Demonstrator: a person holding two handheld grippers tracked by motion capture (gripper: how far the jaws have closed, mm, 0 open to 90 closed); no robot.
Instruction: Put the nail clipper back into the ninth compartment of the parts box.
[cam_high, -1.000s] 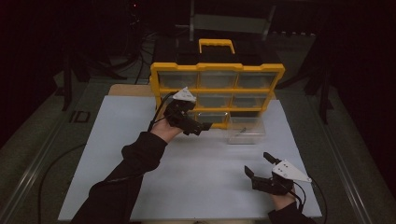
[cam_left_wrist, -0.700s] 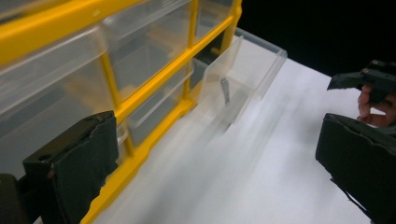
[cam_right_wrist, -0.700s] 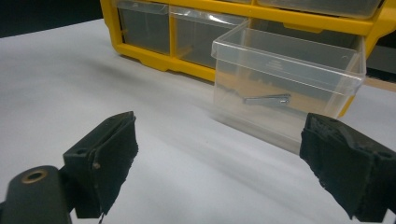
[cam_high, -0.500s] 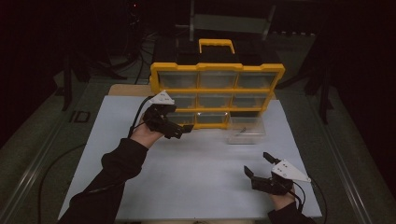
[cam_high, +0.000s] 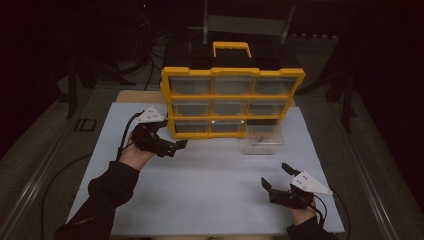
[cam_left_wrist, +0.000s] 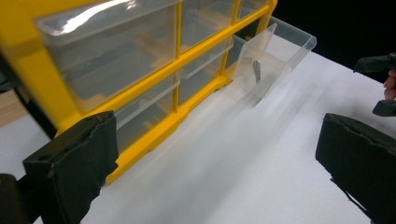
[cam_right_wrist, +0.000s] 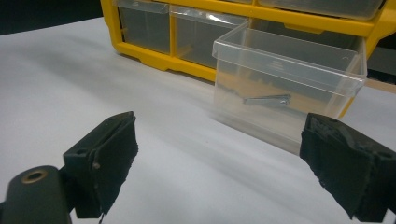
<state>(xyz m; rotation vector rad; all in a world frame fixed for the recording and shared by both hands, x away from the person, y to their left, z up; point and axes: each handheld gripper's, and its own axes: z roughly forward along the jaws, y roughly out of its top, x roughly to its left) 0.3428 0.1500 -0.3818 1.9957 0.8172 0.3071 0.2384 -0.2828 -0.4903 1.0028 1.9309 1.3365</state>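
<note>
High view: yellow organizer (cam_high: 232, 102) stands upright at the back of the white bench (cam_high: 210, 180), nine clear drawers. The bottom-right drawer (cam_high: 263, 138) is pulled out, sitting on the bench just in front of its slot, with a small dark metal piece inside. Left gripper (cam_high: 176, 146) sits near the organizer's lower-left corner, fingers spread, holding nothing. Right gripper (cam_high: 274, 177) is low on the bench, near the front edge, well apart from the drawer, fingers spread, empty too.

Left gripper view: fingers (cam_left_wrist: 74, 163) wide apart, nothing between them. Organizer (cam_left_wrist: 140, 74) close on the left, the pulled-out drawer (cam_left_wrist: 273, 56) farther off, the metal piece (cam_left_wrist: 256, 71) visible through its clear wall. Other gripper at the far right edge.

Right gripper view: fingers (cam_right_wrist: 105, 154) spread, aimed straight at the drawer (cam_right_wrist: 287, 88). The metal piece (cam_right_wrist: 266, 100) lies flat on the drawer floor, looks like a small key or bracket, too small to tell.

Judged step: work on the open drawer, probably the right gripper going in. To do it well: approach square to the drawer front, keep the fingers spread until they straddle the clear wall or the piece, close gently. The drawer is light plastic and will probably slide or tip if pushed off-centre. Steadying the organizer with the left gripper should help.
</note>
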